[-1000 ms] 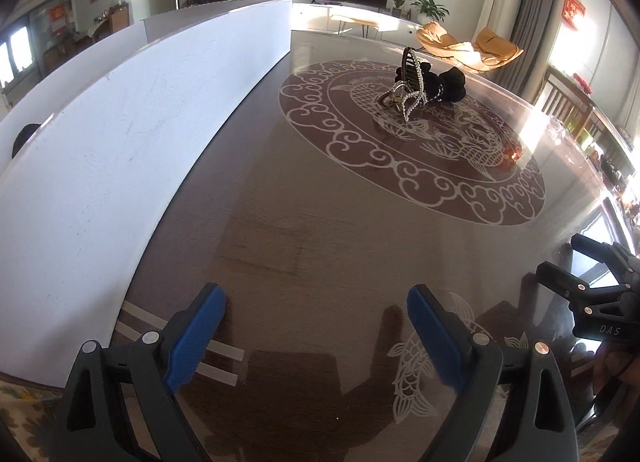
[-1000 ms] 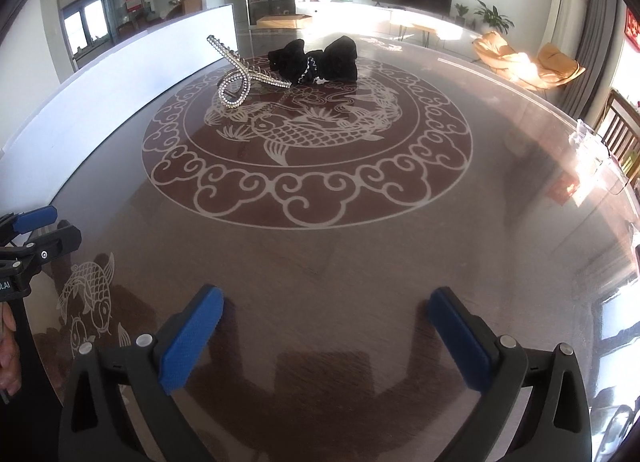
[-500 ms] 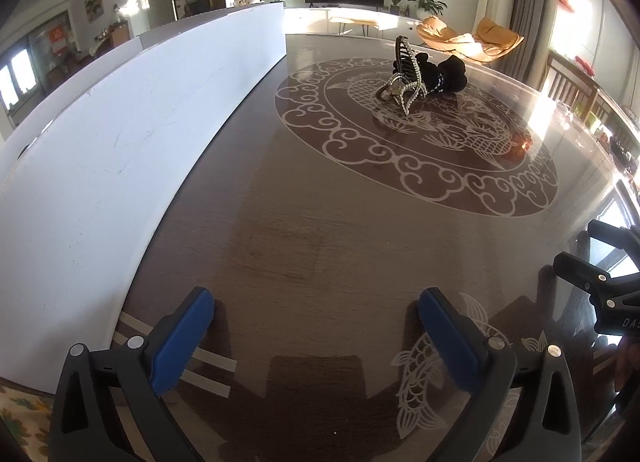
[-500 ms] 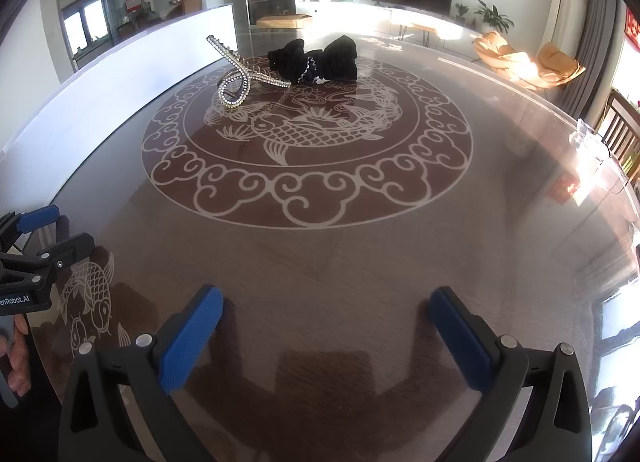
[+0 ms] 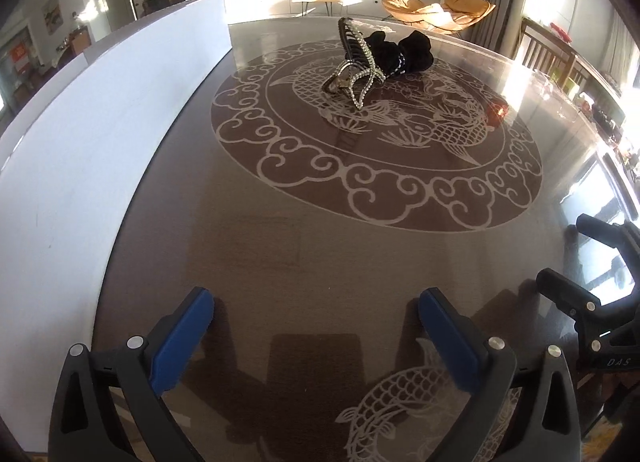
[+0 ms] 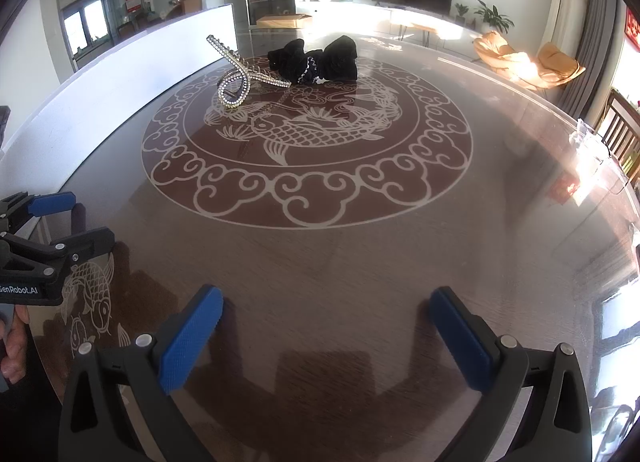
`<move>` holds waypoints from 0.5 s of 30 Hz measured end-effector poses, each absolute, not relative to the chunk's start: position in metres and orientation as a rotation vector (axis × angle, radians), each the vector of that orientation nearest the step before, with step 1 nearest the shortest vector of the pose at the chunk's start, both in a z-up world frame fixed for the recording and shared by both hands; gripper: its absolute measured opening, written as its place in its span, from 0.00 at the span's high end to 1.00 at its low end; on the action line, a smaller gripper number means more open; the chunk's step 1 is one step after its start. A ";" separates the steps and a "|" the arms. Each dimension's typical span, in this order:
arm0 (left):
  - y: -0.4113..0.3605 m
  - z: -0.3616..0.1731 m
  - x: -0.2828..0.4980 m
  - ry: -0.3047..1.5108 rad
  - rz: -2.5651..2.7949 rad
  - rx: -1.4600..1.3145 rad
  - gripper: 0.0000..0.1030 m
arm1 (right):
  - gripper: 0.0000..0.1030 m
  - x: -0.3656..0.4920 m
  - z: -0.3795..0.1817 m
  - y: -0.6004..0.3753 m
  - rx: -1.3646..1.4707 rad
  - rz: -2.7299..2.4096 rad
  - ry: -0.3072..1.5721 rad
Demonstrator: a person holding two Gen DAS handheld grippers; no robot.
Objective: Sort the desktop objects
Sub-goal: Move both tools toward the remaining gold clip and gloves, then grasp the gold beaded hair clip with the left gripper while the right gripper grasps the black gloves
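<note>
A rhinestone hair claw and a black fabric bow lie side by side at the far part of the round dark table, on its fish medallion. My left gripper hovers over the near table edge, its jaws wide apart with nothing between them. My right gripper is likewise open and empty, far short of both objects. Each gripper shows at the edge of the other's view: the left gripper and the right gripper.
A long white board runs along the table's left side. A small clear item sits at the right rim. A hand holds the left gripper's handle. Chairs, a TV and plants stand beyond the table.
The left gripper's jaws have spread wider and its view has swung right, bringing the claw and bow nearer the middle. The right gripper has stayed still.
</note>
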State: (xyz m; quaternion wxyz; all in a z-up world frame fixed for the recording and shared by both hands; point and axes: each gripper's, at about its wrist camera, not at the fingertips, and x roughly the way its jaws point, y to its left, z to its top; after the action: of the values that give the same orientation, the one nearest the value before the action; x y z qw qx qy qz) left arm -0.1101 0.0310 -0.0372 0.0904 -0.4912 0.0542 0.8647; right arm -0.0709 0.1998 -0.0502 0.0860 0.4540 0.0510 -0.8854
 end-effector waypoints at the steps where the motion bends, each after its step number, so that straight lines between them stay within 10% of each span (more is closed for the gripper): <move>1: 0.038 -0.037 -0.121 0.175 2.555 -1.449 0.00 | 0.00 -0.071 -0.050 0.200 1.353 -2.639 0.152; 14: 0.092 -0.034 -0.265 0.175 2.563 -1.414 0.00 | 0.00 -0.071 -0.050 0.200 1.352 -2.637 0.149; 15: 0.091 -0.032 -0.267 0.170 2.574 -1.388 0.13 | 0.00 -0.072 -0.050 0.201 1.348 -2.633 0.143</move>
State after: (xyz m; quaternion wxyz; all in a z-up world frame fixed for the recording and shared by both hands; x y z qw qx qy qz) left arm -0.2673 0.0910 -0.0320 0.1057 -0.4713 0.0579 0.8737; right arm -0.0718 0.2005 -0.0496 0.0901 0.4532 0.0481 -0.8855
